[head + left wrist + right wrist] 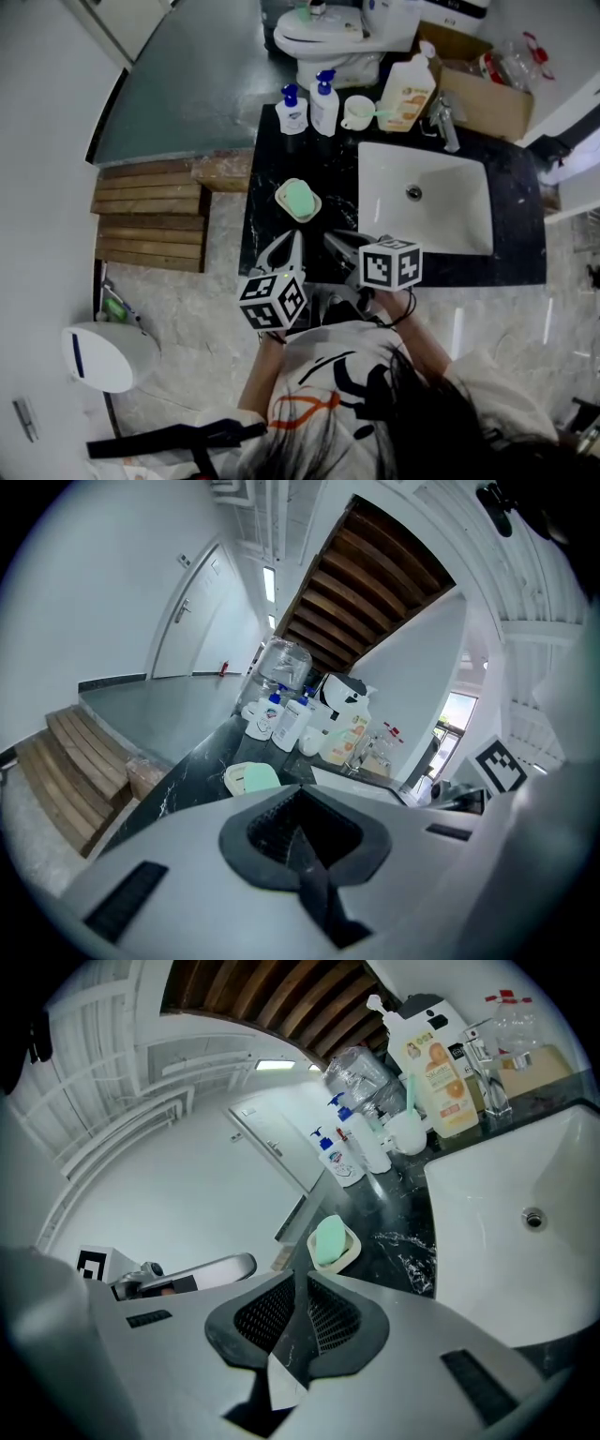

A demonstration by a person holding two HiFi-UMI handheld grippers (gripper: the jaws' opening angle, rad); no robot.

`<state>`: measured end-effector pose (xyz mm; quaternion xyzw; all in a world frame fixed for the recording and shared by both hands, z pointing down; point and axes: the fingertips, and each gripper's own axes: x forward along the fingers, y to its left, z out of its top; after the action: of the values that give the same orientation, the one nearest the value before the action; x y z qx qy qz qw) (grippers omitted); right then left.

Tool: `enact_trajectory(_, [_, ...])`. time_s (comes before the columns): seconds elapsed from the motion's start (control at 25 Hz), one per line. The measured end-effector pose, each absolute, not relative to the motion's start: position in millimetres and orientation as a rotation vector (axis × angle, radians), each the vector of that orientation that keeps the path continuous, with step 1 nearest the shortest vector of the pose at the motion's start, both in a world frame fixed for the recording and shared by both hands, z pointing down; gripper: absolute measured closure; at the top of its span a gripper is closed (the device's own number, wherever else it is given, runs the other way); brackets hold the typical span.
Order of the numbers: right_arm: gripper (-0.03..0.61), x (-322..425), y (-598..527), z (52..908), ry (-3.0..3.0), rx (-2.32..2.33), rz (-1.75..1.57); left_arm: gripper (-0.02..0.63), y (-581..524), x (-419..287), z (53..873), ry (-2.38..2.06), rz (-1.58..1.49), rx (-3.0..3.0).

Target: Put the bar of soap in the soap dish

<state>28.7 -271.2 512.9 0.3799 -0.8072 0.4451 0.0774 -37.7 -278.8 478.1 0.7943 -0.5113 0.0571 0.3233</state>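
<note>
A green bar of soap (pixel 299 198) lies in a cream soap dish (pixel 284 191) on the black marble counter (pixel 272 230), left of the sink. It shows again as soap (pixel 330 1238) in the dish (pixel 352 1247), and the dish (pixel 236 773) peeks over the left jaws. Both grippers hover at the counter's near edge, apart from the dish. My left gripper (pixel 292 240) is shut with nothing in it, its jaws meeting (pixel 298 810). My right gripper (pixel 334 240) is also shut and empty (pixel 302 1286), with only a thin slit between its jaws.
A white sink (pixel 427 202) with a tap (pixel 444 122) fills the counter's right. Two pump bottles (pixel 324 103), a cup (pixel 357 112) and a large bottle (pixel 406 92) line the back. A toilet (pixel 337 37), cardboard box (pixel 483 94), wooden steps (pixel 150 216) and white bin (pixel 108 356) surround it.
</note>
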Motion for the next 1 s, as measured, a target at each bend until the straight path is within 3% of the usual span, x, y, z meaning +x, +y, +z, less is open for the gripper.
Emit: enact_trajectory(1.0, [0.541,13,-183,530,-2.460,0.914,1.402,0.612,-173,-48,493,-1.480,0.201,1.967])
